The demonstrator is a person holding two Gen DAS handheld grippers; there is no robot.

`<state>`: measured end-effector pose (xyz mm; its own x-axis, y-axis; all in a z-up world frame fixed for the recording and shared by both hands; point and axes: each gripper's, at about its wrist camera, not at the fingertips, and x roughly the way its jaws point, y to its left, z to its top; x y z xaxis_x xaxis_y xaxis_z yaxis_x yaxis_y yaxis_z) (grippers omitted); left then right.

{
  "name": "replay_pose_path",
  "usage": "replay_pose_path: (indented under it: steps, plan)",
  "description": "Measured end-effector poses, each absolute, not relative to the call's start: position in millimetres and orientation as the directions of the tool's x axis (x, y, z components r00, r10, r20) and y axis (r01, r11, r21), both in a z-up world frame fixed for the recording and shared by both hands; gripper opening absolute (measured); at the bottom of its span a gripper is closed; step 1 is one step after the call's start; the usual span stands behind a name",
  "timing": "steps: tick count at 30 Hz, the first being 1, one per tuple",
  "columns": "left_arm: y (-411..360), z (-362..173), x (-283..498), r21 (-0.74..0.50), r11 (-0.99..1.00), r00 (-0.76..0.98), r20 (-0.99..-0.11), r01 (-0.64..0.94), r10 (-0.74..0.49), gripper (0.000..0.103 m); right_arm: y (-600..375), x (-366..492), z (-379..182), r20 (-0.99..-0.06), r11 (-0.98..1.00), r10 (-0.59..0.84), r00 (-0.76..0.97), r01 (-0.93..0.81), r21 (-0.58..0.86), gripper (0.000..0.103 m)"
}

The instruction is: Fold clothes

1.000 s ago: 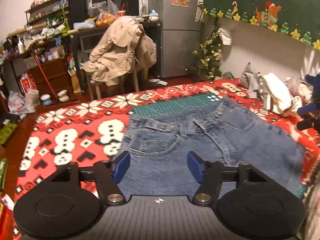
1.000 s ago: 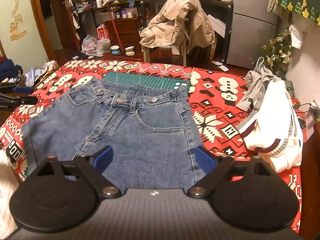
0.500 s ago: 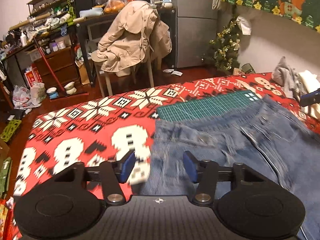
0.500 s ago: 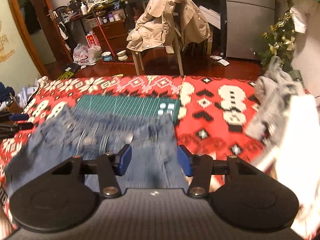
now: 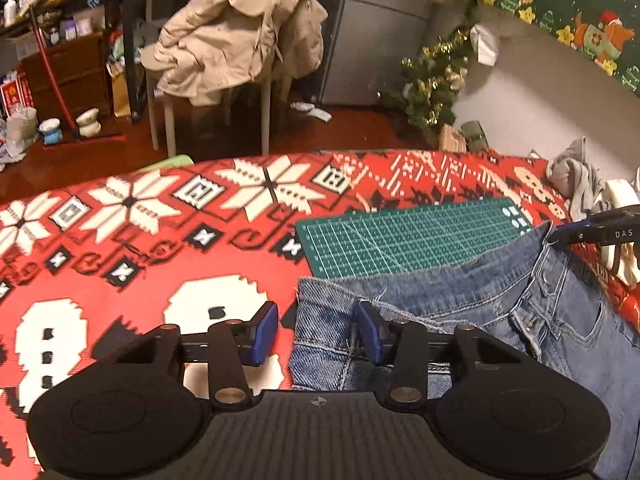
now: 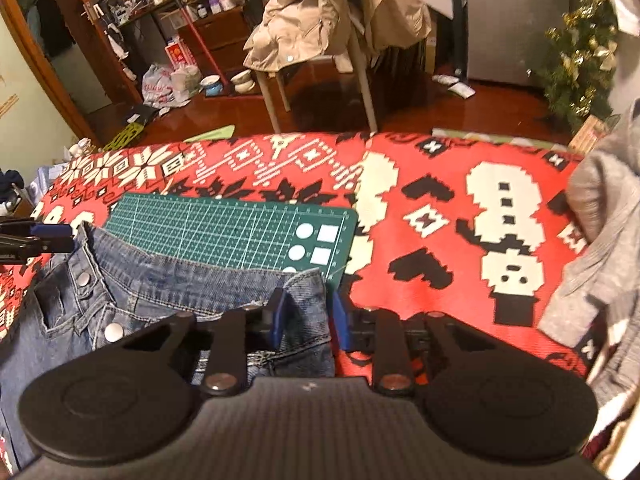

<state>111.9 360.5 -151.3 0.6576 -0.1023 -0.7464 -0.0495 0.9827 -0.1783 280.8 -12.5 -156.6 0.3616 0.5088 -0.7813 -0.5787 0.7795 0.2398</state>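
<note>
Blue jeans point(image 5: 500, 320) lie flat on a red patterned blanket point(image 5: 140, 248), waistband toward the far edge and partly over a green cutting mat point(image 5: 400, 236). My left gripper point(image 5: 316, 334) straddles the waistband's left corner. Its jaws are closing, and a gap still shows beside the left pad. My right gripper point(image 6: 308, 316) straddles the other waistband corner of the jeans point(image 6: 160, 292). Its jaws are closing too, with flat denim filling most of the space between the pads. Each wrist view shows the other gripper point(image 5: 600, 234) point(image 6: 36, 240) at the far corner.
A grey garment point(image 6: 600, 240) and a white sweater point(image 5: 620, 196) lie on the blanket's right side. Beyond the far edge stand a chair draped with a beige coat point(image 5: 232, 40), a small Christmas tree point(image 5: 432, 88) and cluttered shelves point(image 6: 192, 8).
Both grippers have moved forward and down from over the jeans' middle to the two waistband corners. Both pairs of jaws have narrowed, the right one the most.
</note>
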Motion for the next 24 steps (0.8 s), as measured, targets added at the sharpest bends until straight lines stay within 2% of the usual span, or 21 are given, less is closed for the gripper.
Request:
replay_pose_path:
  steps: [4, 5, 7, 12, 15, 17, 20, 22, 23, 24]
  plan:
    - [356, -151, 112, -0.149, 0.988, 0.666, -0.741, -0.042, -0.083, 0.024, -8, 287, -168, -0.797, 0.777, 0.499, 0.341, -0.584, 0.236, 0.022]
    - [355, -150, 111, -0.136, 0.99, 0.671, -0.738, -0.042, -0.073, 0.009, -8, 287, -169, -0.794, 0.777, 0.502, 0.344, -0.583, 0.238, 0.021]
    - [352, -148, 109, -0.11, 0.993, 0.682, -0.73, -0.042, -0.052, 0.008, -4, 283, -165, -0.792, 0.781, 0.491, 0.363, -0.586, 0.215, 0.007]
    - [348, -125, 104, -0.066, 0.997, 0.755, -0.656, -0.05, -0.005, 0.007, -1, 276, -141, -0.735, 0.763, 0.531, 0.422, -0.616, 0.197, 0.006]
    - [355, -124, 118, -0.074, 0.994, 0.756, -0.654, -0.075, 0.008, 0.007, 0, 287, -135, -0.722, 0.774, 0.528, 0.446, -0.603, 0.193, 0.006]
    - [353, -134, 129, -0.035, 0.997, 0.73, -0.682, -0.071, 0.028, 0.008, 2, 298, -141, -0.732, 0.784, 0.522, 0.437, -0.583, 0.211, 0.006]
    - [347, -146, 136, 0.049, 0.995, 0.706, -0.702, -0.083, 0.093, 0.009, 12, 304, -158, -0.764, 0.78, 0.488, 0.422, -0.603, 0.165, 0.008]
    - [346, -145, 131, 0.071, 0.992, 0.721, -0.682, -0.104, 0.124, 0.018, 14, 302, -163, -0.766, 0.78, 0.474, 0.434, -0.611, 0.137, 0.019]
    - [348, -141, 126, 0.05, 0.993, 0.736, -0.668, -0.103, 0.11, 0.031, 11, 300, -161, -0.758, 0.781, 0.479, 0.442, -0.61, 0.138, 0.021]
    - [350, -138, 121, 0.029, 0.994, 0.75, -0.654, -0.102, 0.096, 0.038, 7, 299, -159, -0.75, 0.781, 0.485, 0.45, -0.608, 0.14, 0.029]
